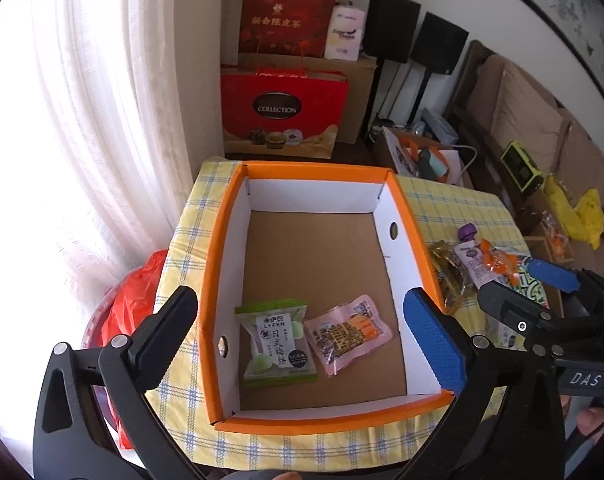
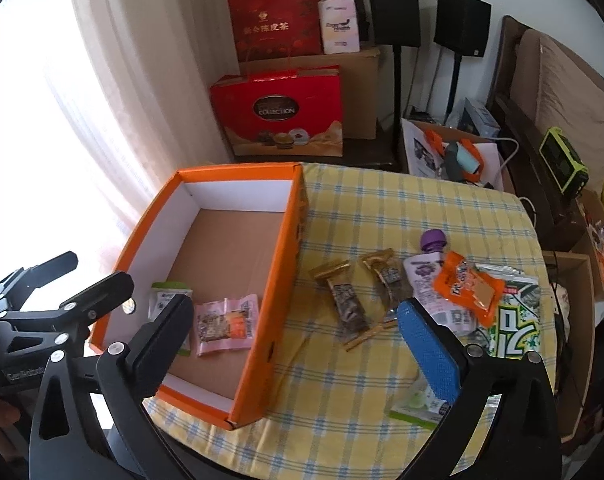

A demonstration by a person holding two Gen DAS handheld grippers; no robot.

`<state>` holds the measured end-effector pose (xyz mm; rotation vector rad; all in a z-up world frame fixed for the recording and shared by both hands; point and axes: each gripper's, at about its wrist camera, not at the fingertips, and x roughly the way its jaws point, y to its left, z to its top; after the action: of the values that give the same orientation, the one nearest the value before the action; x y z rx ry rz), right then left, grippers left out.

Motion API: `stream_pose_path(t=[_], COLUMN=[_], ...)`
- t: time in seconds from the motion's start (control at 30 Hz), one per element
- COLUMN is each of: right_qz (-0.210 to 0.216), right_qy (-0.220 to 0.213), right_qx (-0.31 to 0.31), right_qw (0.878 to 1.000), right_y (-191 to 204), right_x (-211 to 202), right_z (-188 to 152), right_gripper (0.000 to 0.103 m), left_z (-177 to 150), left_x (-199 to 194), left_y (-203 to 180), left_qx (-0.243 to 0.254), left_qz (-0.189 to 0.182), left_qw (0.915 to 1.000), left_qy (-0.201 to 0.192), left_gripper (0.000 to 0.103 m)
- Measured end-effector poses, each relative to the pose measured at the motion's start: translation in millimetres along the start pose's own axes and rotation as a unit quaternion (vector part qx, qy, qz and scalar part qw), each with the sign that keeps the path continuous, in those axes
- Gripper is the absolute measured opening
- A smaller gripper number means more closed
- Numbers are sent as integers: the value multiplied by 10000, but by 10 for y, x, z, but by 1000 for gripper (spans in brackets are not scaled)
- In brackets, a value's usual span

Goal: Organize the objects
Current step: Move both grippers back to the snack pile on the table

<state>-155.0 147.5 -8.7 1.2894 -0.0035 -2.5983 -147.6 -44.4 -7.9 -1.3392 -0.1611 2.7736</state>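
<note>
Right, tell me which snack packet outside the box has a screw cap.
The pale pouch with the purple cap, lying under the orange packet. The other packets on the tablecloth are flat sealed wrappers.

Each black tool (image 1: 302, 336) has one blue pad and silver screws.

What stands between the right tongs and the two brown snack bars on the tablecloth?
Nothing visible. The right tongs are open and empty, and the two brown snack bars lie bare on the tablecloth, beside the orange box.
</note>
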Motion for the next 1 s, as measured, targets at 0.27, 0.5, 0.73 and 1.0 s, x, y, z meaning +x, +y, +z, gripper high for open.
stream_pose_path(t=[0.27, 0.5, 0.73, 1.0], right_qz=[-167, -321, -440, -513], right_qy=[-2, -17, -4, 62], right_qx=[3, 146, 441, 696], right_qw=[9999, 9994, 9981, 9962], right_y=[-158, -472, -884, -1242], right_x=[-83, -228, -347, -323], right_z=[-24, -33, -78, -78], right_gripper=[103, 103, 103, 103], left_z=[-11, -19, -23, -22], left_x=[-54, -9, 25, 86], left_y=[-216, -394, -614, -899], left_qx=[336, 412, 481, 607], left_qz=[80, -154, -348, -685], left_qw=[9993, 9990, 9981, 9951], left_qy=[-169, 27, 173, 368], left_gripper=[103, 103, 103, 103])
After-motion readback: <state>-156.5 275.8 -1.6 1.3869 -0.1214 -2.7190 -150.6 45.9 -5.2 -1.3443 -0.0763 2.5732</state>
